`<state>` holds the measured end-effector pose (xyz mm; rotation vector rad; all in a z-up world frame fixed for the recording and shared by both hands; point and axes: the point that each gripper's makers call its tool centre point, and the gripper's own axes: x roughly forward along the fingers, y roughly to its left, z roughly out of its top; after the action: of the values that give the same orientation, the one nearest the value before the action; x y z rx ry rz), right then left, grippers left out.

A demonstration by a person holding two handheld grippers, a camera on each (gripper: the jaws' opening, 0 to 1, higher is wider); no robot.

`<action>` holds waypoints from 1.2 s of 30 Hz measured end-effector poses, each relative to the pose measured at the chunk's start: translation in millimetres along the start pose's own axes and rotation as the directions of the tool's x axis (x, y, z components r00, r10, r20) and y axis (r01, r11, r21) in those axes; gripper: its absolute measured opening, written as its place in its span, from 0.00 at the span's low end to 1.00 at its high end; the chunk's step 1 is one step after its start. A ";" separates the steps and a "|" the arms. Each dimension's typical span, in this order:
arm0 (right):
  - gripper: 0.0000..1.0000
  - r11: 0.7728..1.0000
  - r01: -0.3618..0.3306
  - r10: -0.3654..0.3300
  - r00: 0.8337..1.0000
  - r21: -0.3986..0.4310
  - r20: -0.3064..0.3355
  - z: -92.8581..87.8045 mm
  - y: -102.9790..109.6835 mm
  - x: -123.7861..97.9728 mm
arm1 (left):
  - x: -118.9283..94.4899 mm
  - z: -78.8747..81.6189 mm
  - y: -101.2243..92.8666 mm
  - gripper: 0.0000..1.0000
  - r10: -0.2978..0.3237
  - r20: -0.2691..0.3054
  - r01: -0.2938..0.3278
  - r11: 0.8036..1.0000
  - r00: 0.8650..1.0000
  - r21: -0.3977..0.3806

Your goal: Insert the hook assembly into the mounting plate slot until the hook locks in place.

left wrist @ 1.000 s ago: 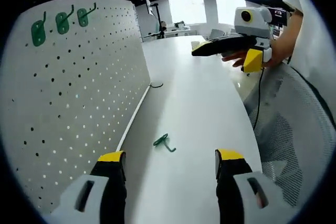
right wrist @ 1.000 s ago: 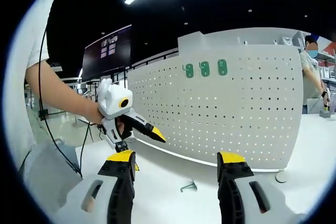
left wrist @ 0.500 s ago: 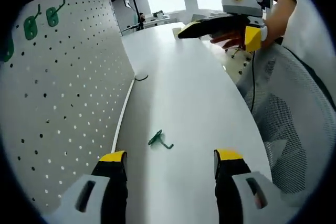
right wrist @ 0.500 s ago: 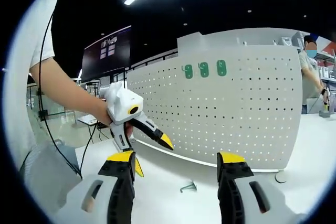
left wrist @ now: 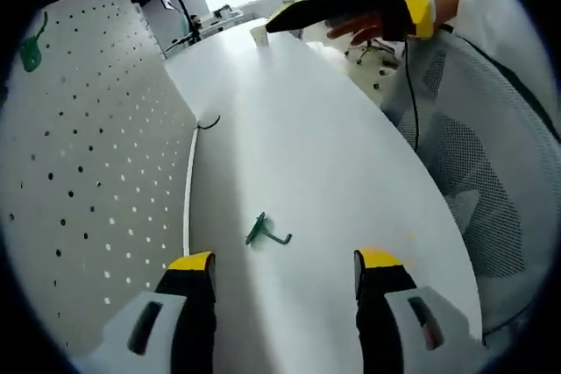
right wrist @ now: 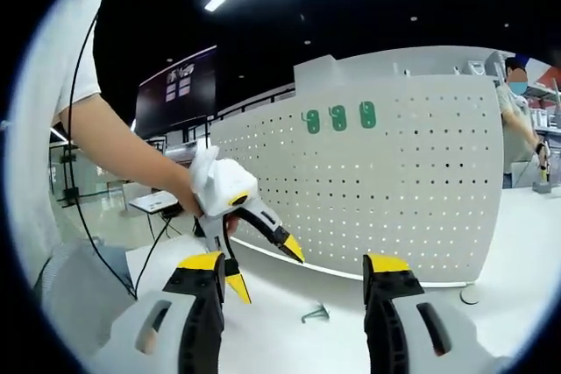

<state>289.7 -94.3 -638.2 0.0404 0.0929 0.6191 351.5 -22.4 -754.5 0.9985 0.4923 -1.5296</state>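
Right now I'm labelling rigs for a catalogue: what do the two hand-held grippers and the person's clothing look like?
Each hand-held gripper, left and right, has grey bodies with black jaws tipped yellow. The left one seen from the right view carries a white housing, with a black cable trailing. The person wears a white short sleeve.

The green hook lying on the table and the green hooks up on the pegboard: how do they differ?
The loose hook lies flat on the white table, alone and unmounted; the three mounted hooks hang in a row near the top of the pegboard. All are green and look alike in shape.
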 end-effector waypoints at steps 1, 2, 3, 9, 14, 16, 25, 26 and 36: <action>0.62 1.000 0.000 0.000 1.000 0.001 0.000 -0.1 -0.2 0.0 | 1.4 1.1 0.5 0.66 -0.006 0.002 0.006 1.000 1.000 -0.005; 0.62 1.000 0.001 -0.001 1.000 0.003 -0.001 -0.3 -0.4 -0.2 | 2.3 1.6 1.1 0.65 -0.010 0.002 0.010 1.000 1.000 -0.006; 0.62 1.000 0.001 -0.001 1.000 0.006 0.003 0.3 -0.6 -0.1 | 3.3 2.3 1.5 0.66 -0.013 0.003 0.013 1.000 1.000 -0.002; 0.62 1.000 0.003 -0.003 1.000 0.011 0.002 0.4 -1.5 0.1 | 9.8 4.4 6.8 0.65 -0.035 -0.014 0.035 0.999 0.999 0.039; 0.62 1.000 0.005 -0.005 1.000 0.014 0.000 -0.6 -2.6 0.4 | 16.6 2.5 9.6 0.62 -0.064 -0.037 0.066 0.995 0.997 0.077; 0.62 1.000 0.006 -0.006 1.000 0.015 0.001 -0.7 -3.3 0.2 | 19.6 -0.6 11.5 0.60 -0.069 -0.059 0.075 0.991 0.996 0.111; 0.62 1.000 0.003 -0.003 1.000 0.009 0.002 -0.4 -1.7 0.3 | 34.7 -6.0 12.0 0.60 -0.120 -0.111 0.138 0.975 0.987 0.174; 0.62 1.000 0.003 -0.003 1.000 0.009 0.001 -0.5 -1.7 0.3 | 36.2 -5.9 12.0 0.60 -0.124 -0.112 0.143 0.974 0.986 0.176; 0.62 1.000 0.001 -0.001 1.000 0.016 -0.004 -2.9 -2.1 1.0 | 53.1 -10.7 9.6 0.59 -0.181 -0.149 0.209 0.956 0.972 0.205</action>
<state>291.5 -95.4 -641.3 0.0542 0.1020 0.6172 366.7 -47.4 -801.1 1.2562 0.5336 -1.7311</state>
